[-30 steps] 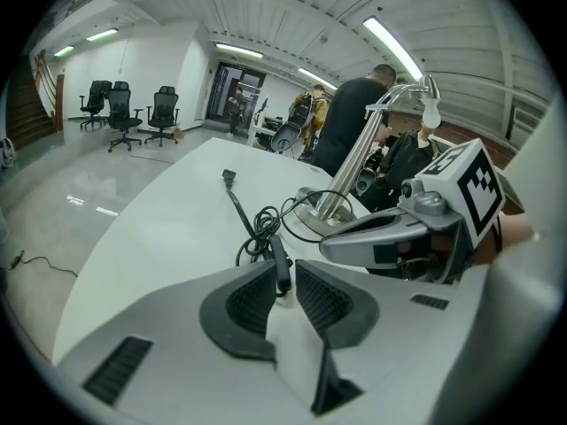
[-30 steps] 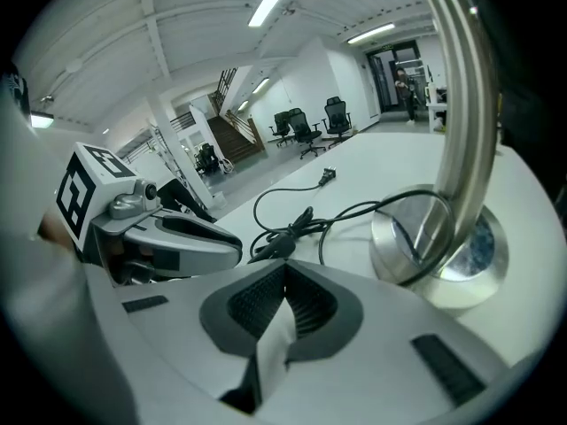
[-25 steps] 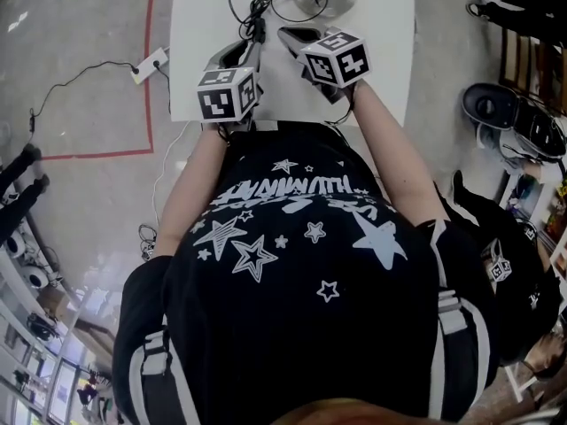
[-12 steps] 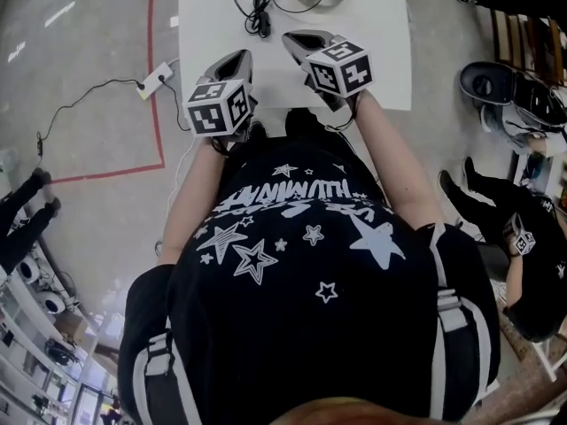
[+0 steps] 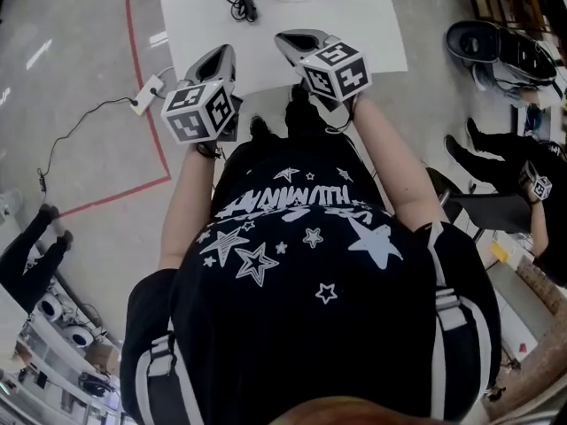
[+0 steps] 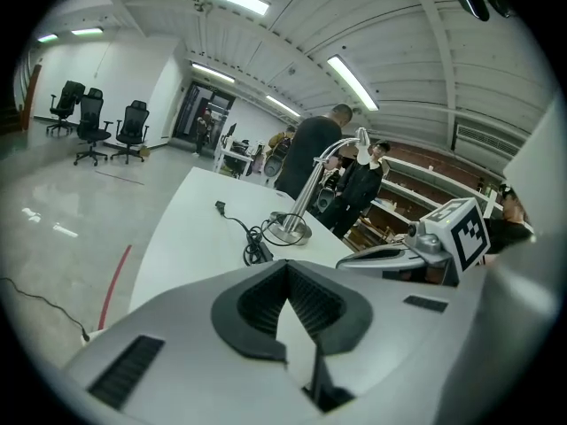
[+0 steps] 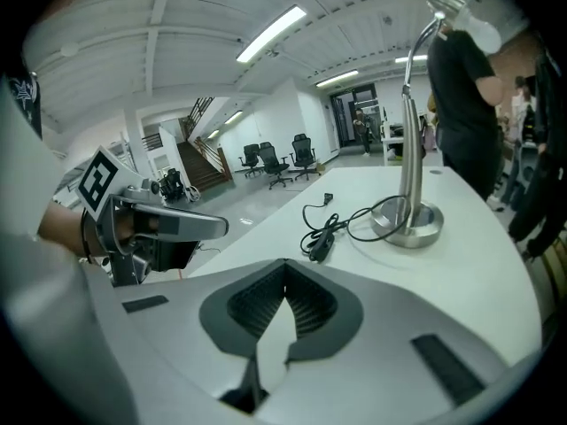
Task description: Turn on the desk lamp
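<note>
Left gripper [image 6: 285, 268]: fingers [image 6: 258, 305] clenched, nothing between them, over near edge of desk [image 5: 354, 25]. Right gripper [image 7: 285, 289]: fingers likewise pressed together, empty, slightly further forward. Cord switch [image 7: 319, 246] straight ahead, mid-desk, well apart from both. Desk lamp [image 7: 410, 149] beyond at far end, stem upright. Right gripper judged nearer.

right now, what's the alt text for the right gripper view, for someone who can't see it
The right gripper, jaws shut and empty, points over a white table. Farther back stand a silver desk lamp with a round base and its coiled black cord; the left gripper, jaws together, is at the left.
</note>
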Demonstrator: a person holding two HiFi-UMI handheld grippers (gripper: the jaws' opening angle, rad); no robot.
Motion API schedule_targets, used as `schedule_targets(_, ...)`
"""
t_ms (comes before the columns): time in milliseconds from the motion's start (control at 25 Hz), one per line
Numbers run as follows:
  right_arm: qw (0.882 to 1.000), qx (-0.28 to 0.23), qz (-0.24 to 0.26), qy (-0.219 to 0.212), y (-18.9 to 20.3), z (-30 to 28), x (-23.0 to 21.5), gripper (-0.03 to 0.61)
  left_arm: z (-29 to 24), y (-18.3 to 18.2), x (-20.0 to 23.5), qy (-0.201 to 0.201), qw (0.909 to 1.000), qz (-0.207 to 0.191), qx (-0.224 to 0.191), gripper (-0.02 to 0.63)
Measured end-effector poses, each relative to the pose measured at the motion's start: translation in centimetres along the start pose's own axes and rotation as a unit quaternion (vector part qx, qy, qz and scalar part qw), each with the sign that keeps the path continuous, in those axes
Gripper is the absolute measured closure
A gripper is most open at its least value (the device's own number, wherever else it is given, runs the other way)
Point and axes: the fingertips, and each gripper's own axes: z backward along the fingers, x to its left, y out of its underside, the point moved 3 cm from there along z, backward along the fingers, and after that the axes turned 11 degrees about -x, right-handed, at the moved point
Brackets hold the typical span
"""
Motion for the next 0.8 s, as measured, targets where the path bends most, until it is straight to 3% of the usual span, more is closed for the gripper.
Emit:
schedule_targets(360, 1.000, -0.020, -0.011, 0.018, 0.3, 4.2, 1.5, 0.574, 2.1, 0.8, -3.9, 0.028, 0.9996, -0.003, 0.002, 0.606)
schedule_targets(560, 0.998, -0.040, -0.038, 0.021, 1.2, 6.5, 1.1, 0.574, 3.6, 1.5, -5.9, 0.018, 0.9998, -0.009, -0.003, 0.606)
schedule_targets(800, 0.998, -0.047, -0.036, 0.016, 3.6, 11.3, 2.7, 0.574, 6.8, 3.1, -9.6, -0.005, 0.9995, -0.017, -0.024, 0.606)
